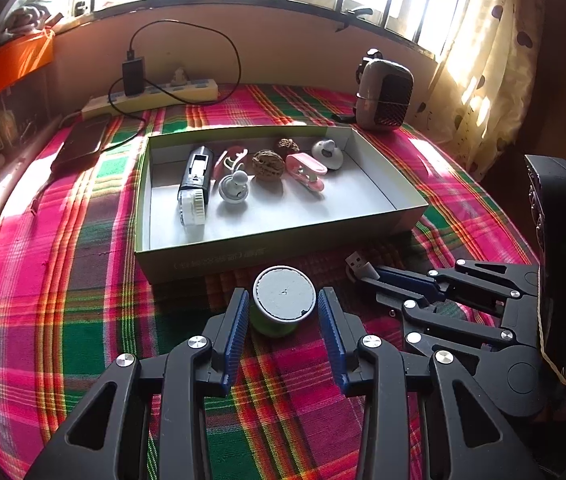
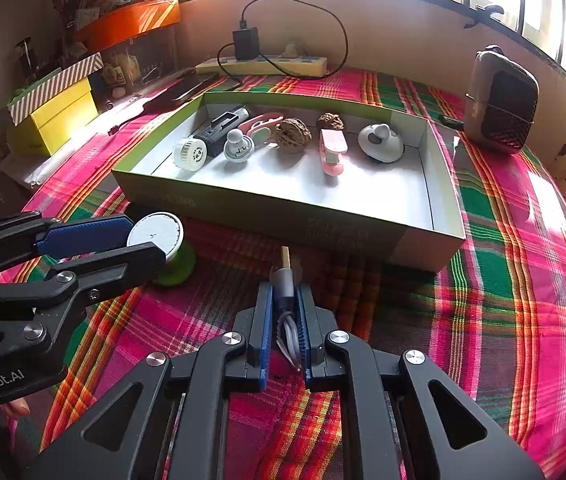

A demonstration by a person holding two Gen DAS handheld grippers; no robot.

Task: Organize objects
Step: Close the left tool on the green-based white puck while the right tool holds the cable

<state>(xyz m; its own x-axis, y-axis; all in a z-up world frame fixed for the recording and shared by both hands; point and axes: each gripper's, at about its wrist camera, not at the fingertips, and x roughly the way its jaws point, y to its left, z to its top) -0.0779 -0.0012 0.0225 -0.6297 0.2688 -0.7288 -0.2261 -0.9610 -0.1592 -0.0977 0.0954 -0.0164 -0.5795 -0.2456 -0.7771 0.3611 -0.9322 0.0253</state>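
Observation:
A green spool with a flat white top [image 1: 285, 294] stands upright on the plaid cloth, just in front of the open cardboard box [image 1: 275, 248]. My left gripper [image 1: 283, 300] is open, one blue pad on each side of the spool with a small gap on both sides. From the right wrist view the spool [image 2: 155, 232] sits between the left gripper's [image 2: 149, 240] fingers. My right gripper [image 2: 284, 288] is shut on a USB cable plug [image 2: 285, 276], whose metal tip [image 1: 357, 262] points toward the box. The box [image 2: 283, 204] holds several small items.
Inside the box lie a black device with a white dial [image 1: 193, 184], walnuts [image 1: 269, 164], a pink clip [image 1: 307, 170] and white knobs. A power strip [image 1: 155, 94], a dark phone [image 1: 83, 140] and a small heater [image 1: 385, 94] sit behind. A yellow box [image 2: 63, 116] stands left.

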